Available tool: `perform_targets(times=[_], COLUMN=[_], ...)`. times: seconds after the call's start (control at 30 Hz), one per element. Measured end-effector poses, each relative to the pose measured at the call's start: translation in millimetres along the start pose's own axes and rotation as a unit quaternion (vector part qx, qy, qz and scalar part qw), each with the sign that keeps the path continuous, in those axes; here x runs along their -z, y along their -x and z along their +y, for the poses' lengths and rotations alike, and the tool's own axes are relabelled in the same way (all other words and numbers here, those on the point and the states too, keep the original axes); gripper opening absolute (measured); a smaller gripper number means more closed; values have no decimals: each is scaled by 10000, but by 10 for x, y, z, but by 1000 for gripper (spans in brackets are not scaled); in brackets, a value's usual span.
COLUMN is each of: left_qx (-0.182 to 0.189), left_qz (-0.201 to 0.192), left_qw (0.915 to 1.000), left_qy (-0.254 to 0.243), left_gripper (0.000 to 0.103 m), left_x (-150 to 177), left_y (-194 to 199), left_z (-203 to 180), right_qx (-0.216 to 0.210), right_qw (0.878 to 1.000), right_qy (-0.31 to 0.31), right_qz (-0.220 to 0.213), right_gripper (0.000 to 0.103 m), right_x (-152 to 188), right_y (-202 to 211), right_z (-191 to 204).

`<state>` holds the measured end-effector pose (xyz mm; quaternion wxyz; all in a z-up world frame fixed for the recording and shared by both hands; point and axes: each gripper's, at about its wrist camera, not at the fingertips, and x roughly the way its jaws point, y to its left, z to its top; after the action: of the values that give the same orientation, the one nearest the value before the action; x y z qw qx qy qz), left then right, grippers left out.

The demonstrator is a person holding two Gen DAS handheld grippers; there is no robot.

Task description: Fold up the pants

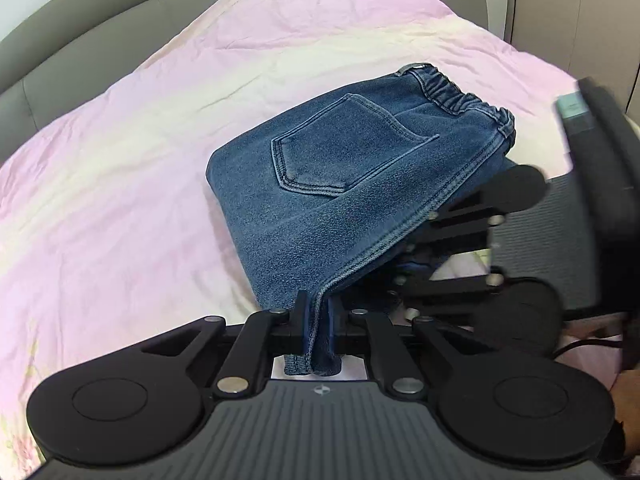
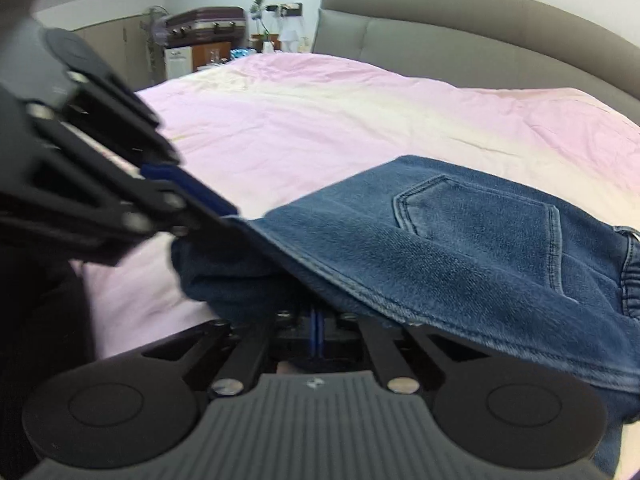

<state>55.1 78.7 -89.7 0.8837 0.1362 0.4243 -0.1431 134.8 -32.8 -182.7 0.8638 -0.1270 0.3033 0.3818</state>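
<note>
From the left wrist camera, the left gripper point(image 1: 316, 328) sits at 6 o'clock with its fingers pressed close together on a hem of the pants point(image 1: 344, 184), a strip of blue denim pinched between them and poking out behind. The jeans rise from that pinch toward 1 o'clock, partly lifted off the pink bedspread point(image 1: 140, 160). A back pocket point(image 1: 332, 148) faces up near the centre, and the gathered elastic waistband point(image 1: 460, 96) lies at about 1 o'clock. The folded edge of the denim rests on the bedspread at 9 o'clock from the pocket. The right gripper point(image 1: 404, 276) enters from 3 o'clock, its fingers tucked under the raised edge of the denim; the fabric covers its tips here. A grey padded headboard point(image 1: 80, 40) curves along 10 to 11 o'clock.

From the right wrist camera, the right gripper point(image 2: 316, 332) is at 6 o'clock, fingers narrowed to a thin gap with dark blue cloth between them, though the overhanging denim shades the pinch, so the hold is probable rather than plain. The pants point(image 2: 460, 264) spread from the centre to 3 o'clock, pocket point(image 2: 480, 232) up. The left gripper point(image 2: 192, 196) reaches in from 9 o'clock, blurred, clamping the denim's edge. The bedspread point(image 2: 320, 120) fills the middle, the headboard point(image 2: 460, 28) at 1 o'clock, and a cluttered nightstand point(image 2: 224, 48) at 11 o'clock.
</note>
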Motion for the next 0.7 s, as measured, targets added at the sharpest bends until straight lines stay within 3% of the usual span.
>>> perform_targets(times=[0.17, 0.33, 0.7], left_qx=[215, 402, 733], left_qz=[-4, 204, 626], left_qw=[9991, 9979, 9942], left_qy=[374, 462, 481], left_gripper=[8, 7, 9], left_x=[-27, 25, 85], left_y=[-10, -106, -267], left_z=[149, 221, 177], right_qx=[-381, -1008, -1098], right_qw=[9988, 9946, 9918], right_qy=[-170, -238, -599], right_qz=[-262, 75, 260], right_gripper=[0, 0, 0], right_x=[-77, 46, 160], right_y=[-207, -311, -266], right_z=[-35, 111, 259])
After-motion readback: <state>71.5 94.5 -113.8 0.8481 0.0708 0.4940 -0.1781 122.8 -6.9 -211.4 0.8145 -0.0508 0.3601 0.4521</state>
